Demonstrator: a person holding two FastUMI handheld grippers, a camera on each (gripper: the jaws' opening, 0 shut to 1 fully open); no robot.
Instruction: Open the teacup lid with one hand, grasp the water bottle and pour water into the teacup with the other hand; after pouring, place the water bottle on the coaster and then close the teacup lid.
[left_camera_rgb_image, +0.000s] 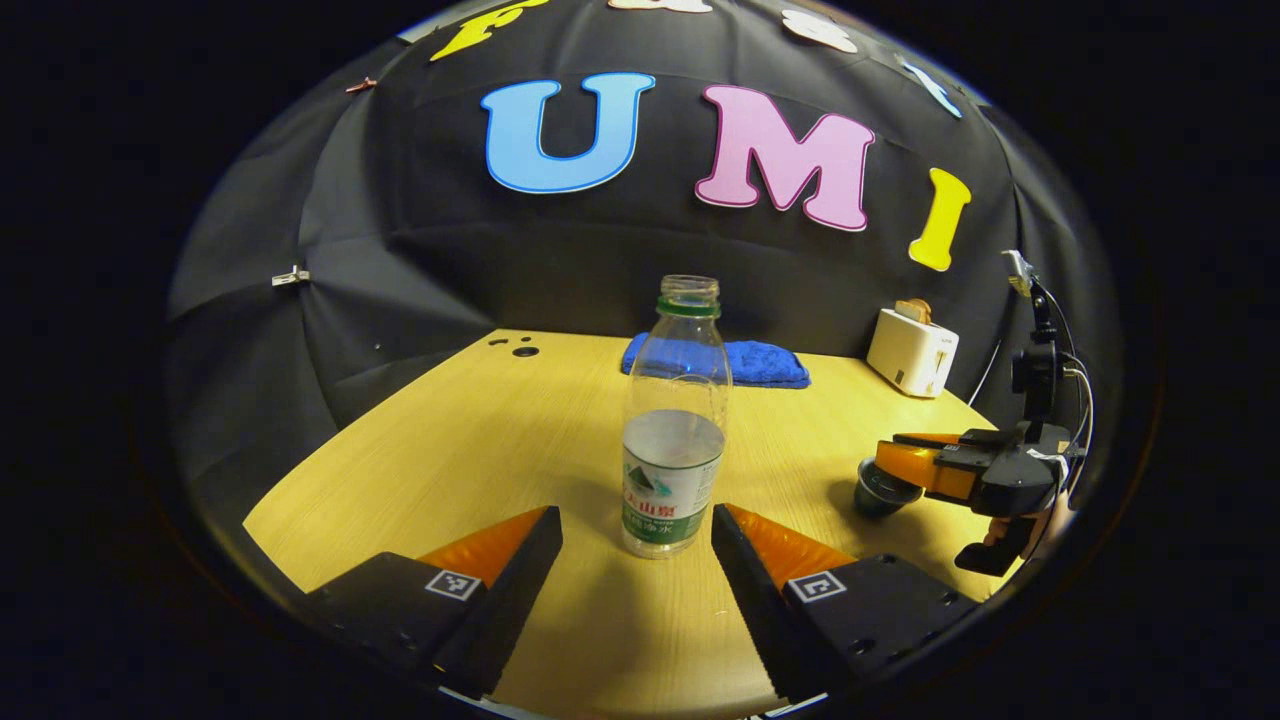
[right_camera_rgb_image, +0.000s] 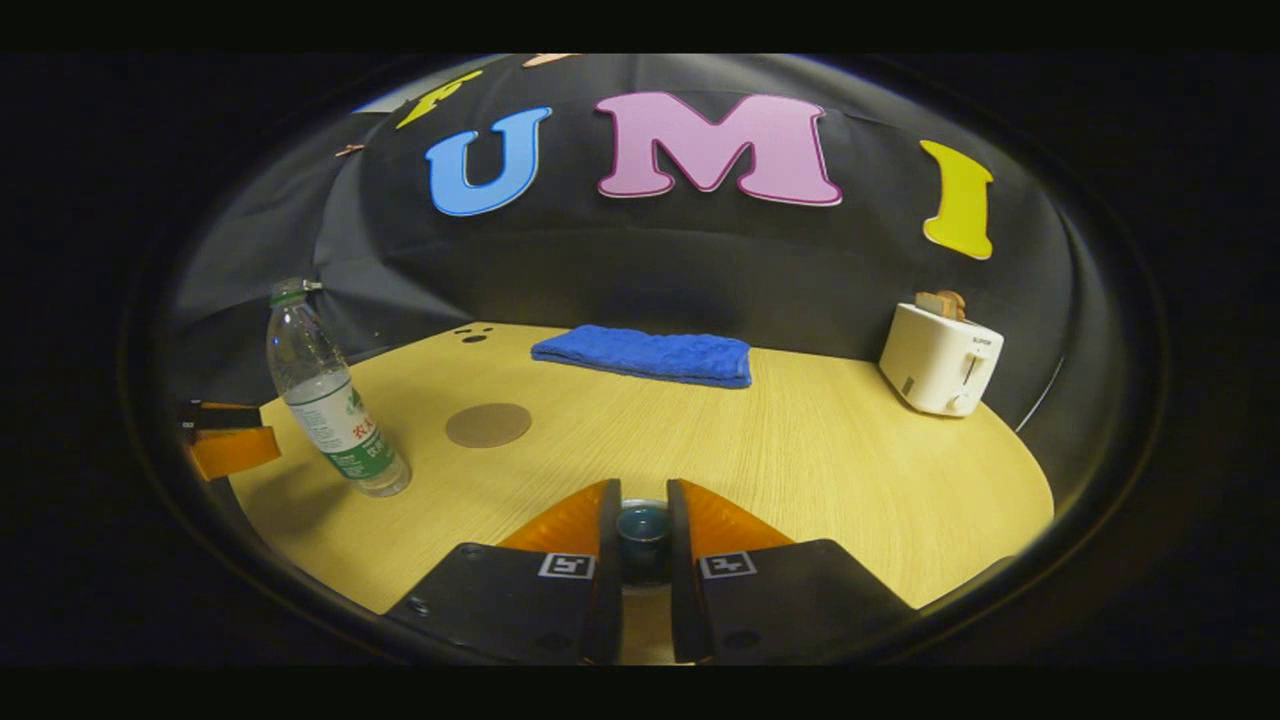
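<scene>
A clear water bottle, uncapped and part full, stands upright on the wooden table. My left gripper is open, its fingers on either side of the bottle's base without touching it. The bottle also stands at the left of the right gripper view, with the left gripper's fingers beside it. My right gripper is shut on a small dark teal teacup lid. In the left gripper view the right gripper sits over the dark teacup at the right. A round brown coaster lies behind the bottle.
A folded blue towel lies at the back of the table by the booth wall. A white toaster with a slice of bread in it stands at the back right. Two small holes mark the table's far left.
</scene>
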